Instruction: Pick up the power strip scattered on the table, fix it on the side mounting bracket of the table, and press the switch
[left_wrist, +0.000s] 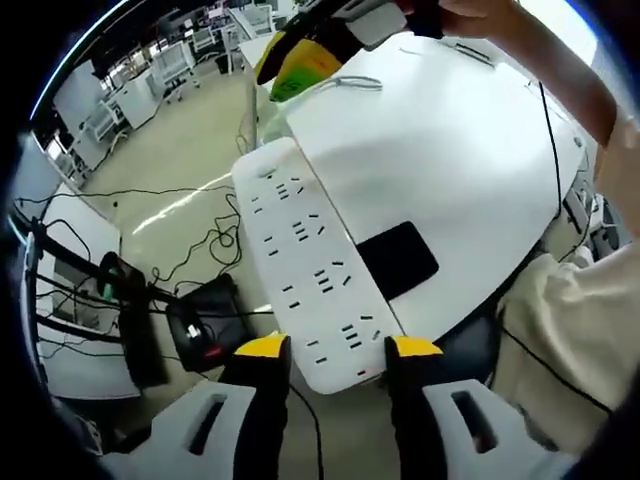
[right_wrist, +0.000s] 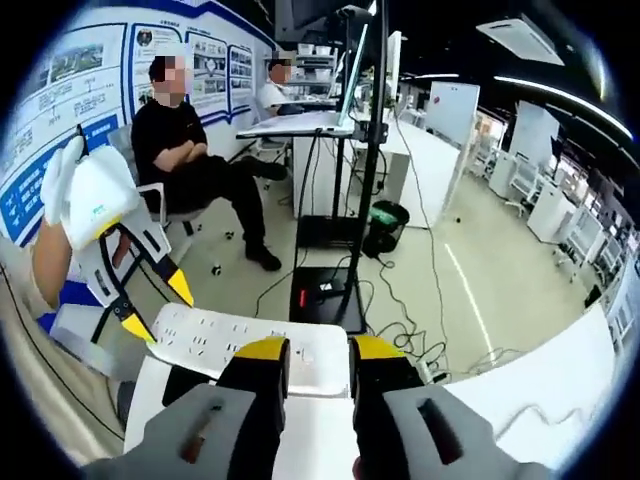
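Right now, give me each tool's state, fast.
Left tool: shut on the power strip, gripping one end.
Right tool: shut on the power strip's other end.

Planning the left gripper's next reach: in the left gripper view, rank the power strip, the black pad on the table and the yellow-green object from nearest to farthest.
1. Power strip, between the left gripper's jaws.
2. Black pad, mid-table, right of the strip.
3. Yellow-green object, at the table's far edge.
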